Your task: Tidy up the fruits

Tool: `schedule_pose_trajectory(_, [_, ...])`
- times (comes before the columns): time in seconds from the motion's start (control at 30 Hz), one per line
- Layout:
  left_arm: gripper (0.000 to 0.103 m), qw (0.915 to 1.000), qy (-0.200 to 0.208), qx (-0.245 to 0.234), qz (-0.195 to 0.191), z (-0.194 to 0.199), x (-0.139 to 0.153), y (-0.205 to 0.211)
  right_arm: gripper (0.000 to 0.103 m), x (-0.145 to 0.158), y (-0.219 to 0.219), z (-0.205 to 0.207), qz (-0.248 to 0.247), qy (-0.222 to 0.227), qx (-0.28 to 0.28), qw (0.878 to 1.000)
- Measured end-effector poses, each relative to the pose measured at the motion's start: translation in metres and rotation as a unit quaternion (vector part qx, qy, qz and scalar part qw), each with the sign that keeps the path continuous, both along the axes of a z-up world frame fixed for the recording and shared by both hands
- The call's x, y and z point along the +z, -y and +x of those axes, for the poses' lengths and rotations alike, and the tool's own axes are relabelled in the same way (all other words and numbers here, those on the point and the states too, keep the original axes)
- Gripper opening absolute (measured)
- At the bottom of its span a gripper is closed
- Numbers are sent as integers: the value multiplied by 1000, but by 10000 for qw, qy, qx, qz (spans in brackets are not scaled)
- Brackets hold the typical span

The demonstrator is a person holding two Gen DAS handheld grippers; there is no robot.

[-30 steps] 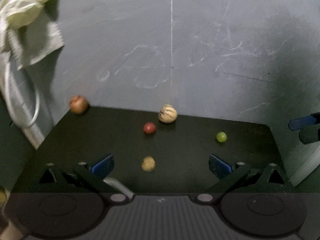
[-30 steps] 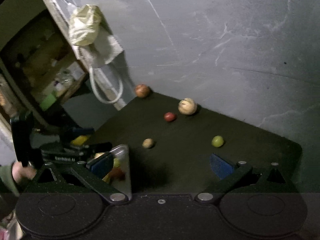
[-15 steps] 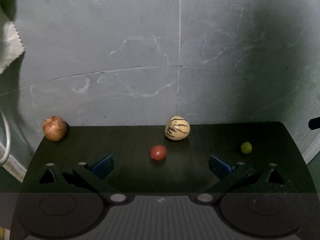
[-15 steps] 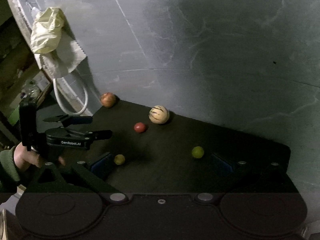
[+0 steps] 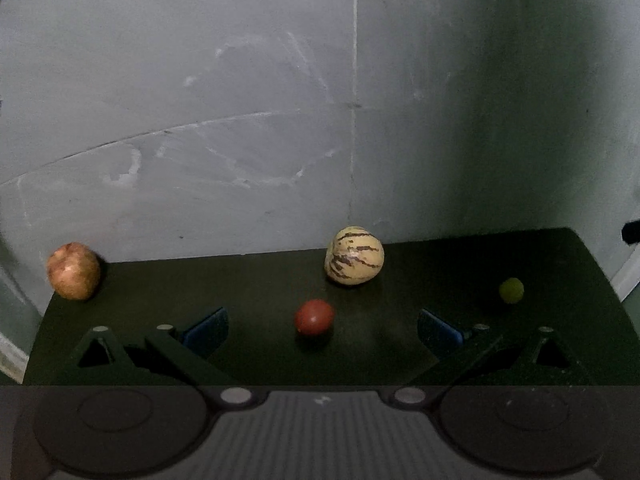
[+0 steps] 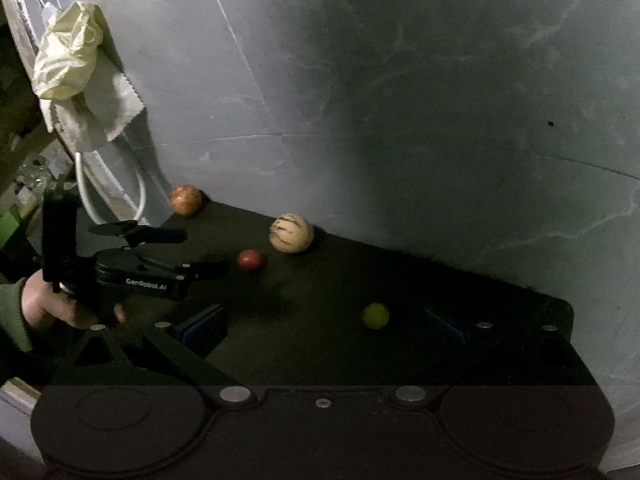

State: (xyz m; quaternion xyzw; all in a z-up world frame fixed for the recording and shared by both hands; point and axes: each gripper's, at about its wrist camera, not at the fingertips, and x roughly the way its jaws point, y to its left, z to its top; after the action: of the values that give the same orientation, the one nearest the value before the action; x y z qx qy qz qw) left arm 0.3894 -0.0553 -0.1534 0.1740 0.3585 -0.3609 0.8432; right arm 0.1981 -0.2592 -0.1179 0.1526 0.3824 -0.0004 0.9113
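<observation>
Fruit scattered over a dark tabletop (image 5: 248, 280) against a grey marbled wall (image 5: 240, 120). Left gripper (image 5: 322, 326) held low over the near part of the surface, jaws wide apart and empty, blue pads (image 5: 208, 330) on either side of a small red fruit (image 5: 314, 317) lying just ahead between the fingertips, not touched. Striped cream melon-like fruit (image 5: 354, 256) just behind and slightly right of the red one, close to the wall. Reddish apple-like fruit (image 5: 73, 271) at the far left corner, well apart from the others. Small green fruit (image 5: 511, 290) off to the right, beyond the right finger. Right gripper (image 6: 324, 326) likewise spread open with nothing between the pads, angled across the same tabletop (image 6: 440, 280), the green fruit (image 6: 375, 315) sitting just ahead between its fingers, nearer the right one. Seen from the right wrist: left gripper (image 6: 192, 250) held in the person's left hand (image 6: 52, 304), jaws parted, tips near the red fruit (image 6: 249, 259), with the striped fruit (image 6: 291, 233) just beyond and the apple-like fruit (image 6: 185, 199) at the far corner. Pale yellow bag (image 6: 68, 56) and white cloth (image 6: 104, 112) hung at upper left, a white looped hose (image 6: 140, 196) below them.
</observation>
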Motion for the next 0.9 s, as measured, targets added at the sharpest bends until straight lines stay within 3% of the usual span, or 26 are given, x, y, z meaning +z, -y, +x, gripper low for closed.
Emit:
schedule_pose_trajectory(0.27, [99, 9988, 90, -416, 260, 25, -26, 20, 102, -24, -1, 21, -237, -52, -94, 9997])
schedule_pose_trajectory(0.57, [72, 9967, 63, -711, 398, 38, -46, 19, 99, -47, -2, 40, -373, -157, -170, 9990])
schedule_pose_trajectory(0.63, [58, 9959, 82, -791, 434, 38, -49, 19, 99, -51, -3, 45, -400, -184, -147, 9989])
schedule_pose_trajectory(0.73, [45, 9949, 54, -888, 471, 37, -53, 16, 99, -56, -6, 49, -419, -232, -134, 9988])
schedule_pose_trajectory(0.9, [32, 9943, 104, -963, 441, 36, -54, 12, 99, -60, -8, 55, -451, -289, -86, 9985])
